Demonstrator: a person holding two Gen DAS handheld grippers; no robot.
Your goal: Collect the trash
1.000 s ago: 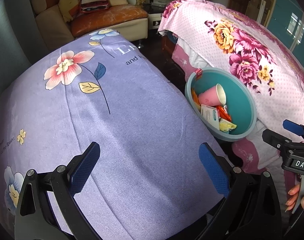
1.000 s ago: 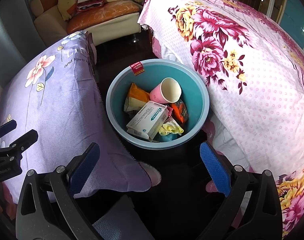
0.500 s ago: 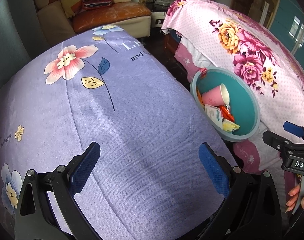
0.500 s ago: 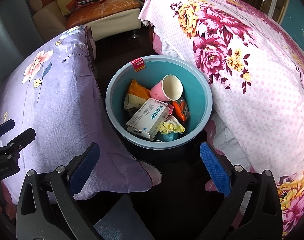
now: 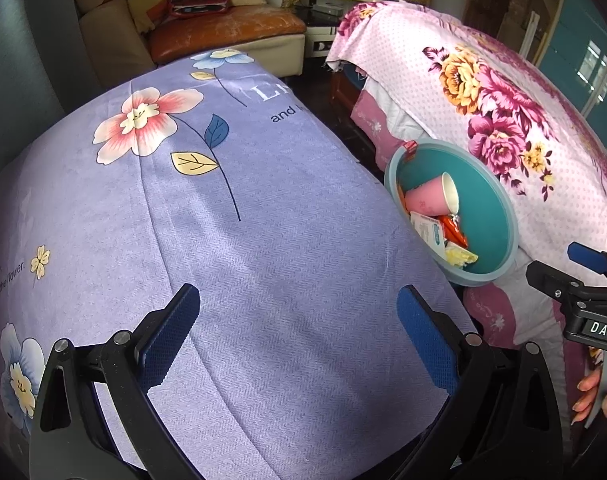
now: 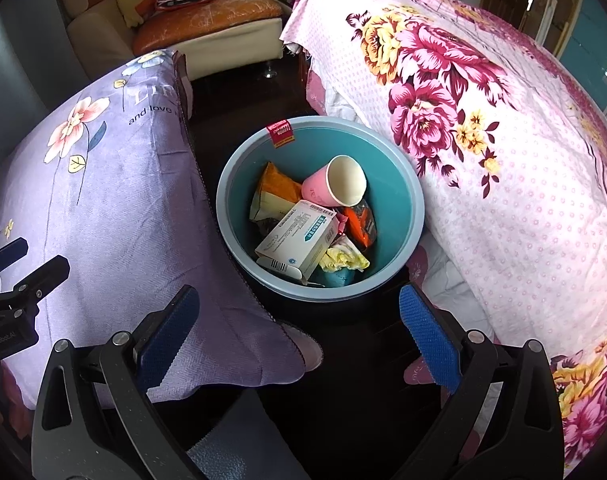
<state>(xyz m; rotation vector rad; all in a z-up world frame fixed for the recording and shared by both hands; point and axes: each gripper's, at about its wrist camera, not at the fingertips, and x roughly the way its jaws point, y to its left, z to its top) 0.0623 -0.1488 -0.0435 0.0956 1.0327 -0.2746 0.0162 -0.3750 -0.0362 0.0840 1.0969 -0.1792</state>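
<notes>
Two grippers hanging wide apart, both empty

One bin (image 6: 399,200) is sitting between two beds, holding one pink cup (image 6: 335,182), one white box (image 6: 299,238) (plus wrappers); left gripper (image 5: 299,332) and right gripper (image 6: 299,332) are gaping.

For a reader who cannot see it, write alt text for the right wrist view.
A blue bin on the floor between two covered beds holds a pink paper cup, a white box and wrappers. The open right tool hangs above it, empty.

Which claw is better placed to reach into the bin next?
Probably right: the open right claw faces the round blue plastic bin; the open left claw faces the purple floral cover.
</notes>
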